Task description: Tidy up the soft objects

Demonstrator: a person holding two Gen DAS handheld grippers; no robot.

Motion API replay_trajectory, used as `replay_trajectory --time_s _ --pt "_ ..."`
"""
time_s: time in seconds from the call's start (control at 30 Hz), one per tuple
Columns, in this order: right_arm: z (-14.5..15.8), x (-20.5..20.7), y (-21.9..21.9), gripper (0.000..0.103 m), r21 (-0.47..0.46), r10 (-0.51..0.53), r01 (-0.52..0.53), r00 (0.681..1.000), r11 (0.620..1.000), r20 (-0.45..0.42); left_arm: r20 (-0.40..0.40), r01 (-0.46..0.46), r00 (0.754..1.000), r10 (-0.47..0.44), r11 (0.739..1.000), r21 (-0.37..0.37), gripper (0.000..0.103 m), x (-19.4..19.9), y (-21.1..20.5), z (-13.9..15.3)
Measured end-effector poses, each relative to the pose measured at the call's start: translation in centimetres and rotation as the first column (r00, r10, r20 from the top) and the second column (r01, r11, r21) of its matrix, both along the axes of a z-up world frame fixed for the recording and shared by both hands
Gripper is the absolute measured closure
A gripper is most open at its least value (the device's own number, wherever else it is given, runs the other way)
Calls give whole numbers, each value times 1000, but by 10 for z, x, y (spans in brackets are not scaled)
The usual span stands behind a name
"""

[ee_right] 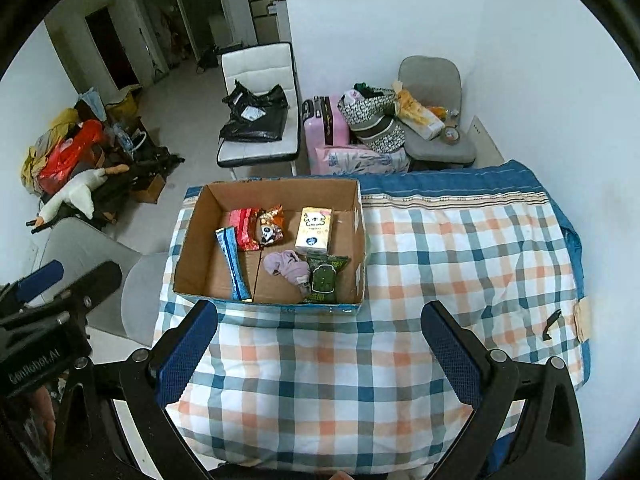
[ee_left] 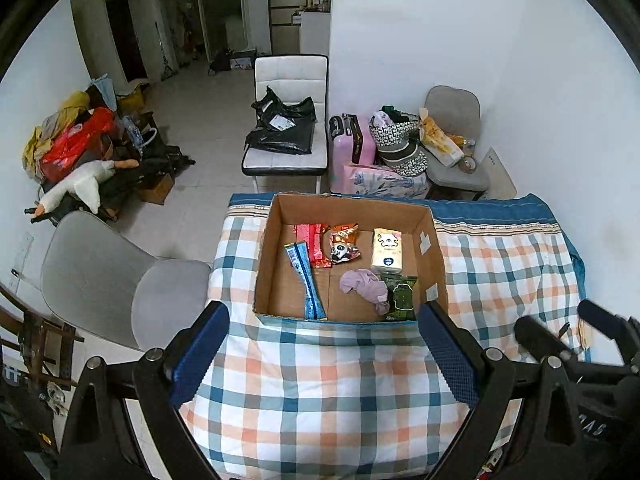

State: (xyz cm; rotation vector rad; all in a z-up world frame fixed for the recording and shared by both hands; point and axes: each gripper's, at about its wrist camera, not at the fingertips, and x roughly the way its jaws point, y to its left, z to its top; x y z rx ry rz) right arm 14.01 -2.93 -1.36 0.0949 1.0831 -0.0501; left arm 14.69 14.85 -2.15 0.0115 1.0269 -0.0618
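**Cardboard box holds the soft things; both grippers hang empty**

Cardboard walls ring the whole lot: the box (ee_right: pixel 276 240) sits on the checked quilt (ee_right: pixel 460 248), toward its left edge, and everything soft is inside it. A lilac cloth (ee_right: pixel 288 266) lies crumpled near the front, touching a green pack (ee_right: pixel 326 278) on its right. Behind them stands a tissue pack (ee_right: pixel 314 230), with a panda snack bag (ee_right: pixel 270 229), a red pack (ee_right: pixel 244 228) and a long blue pack (ee_right: pixel 234 264) to the left. No loose soft item shows on the quilt, so the sorting looks close to done (a judgement only).

Risks from here: the box stands near the quilt's left edge above a grey chair (ee_left: pixel 120 280), so a push on its front wall could slide it on the soft bedding or tip it. A reach for the cloth could drag the green pack along, since the two touch. Crinkly packs may slip out of a shallow pinch.

The left gripper (ee_left: pixel 324 340) hovers just short of the box's front wall, jaws spread wide, nothing between them. The right gripper (ee_right: pixel 320 344) hangs to its right over bare quilt, equally spread and empty. Both tilt down toward the box from the near side.
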Motion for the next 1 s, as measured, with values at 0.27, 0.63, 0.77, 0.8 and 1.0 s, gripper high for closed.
replay_trajectory --time_s 0.27,0.63,0.77,0.8,1.0 --pt "24 -14 -3 0 -35 -19 21 999 999 47 36 -7 999 6 1000 26 6 -12 1 13" --pt "27 -21 -3 0 -48 -27 30 998 998 49 33 -14 999 13 999 34 6 -21 3 15" --pt "28 -23 -4 0 -50 -33 36 998 998 56 33 -13 999 12 999 32 6 -21 4 14" --pt "28 -25 -5 0 -51 -34 38 998 998 60 32 -12 999 11 999 31 6 -23 4 14" --pt "34 -29 -7 0 -52 -43 46 997 998 62 36 -12 999 10 999 32 6 -29 3 15"
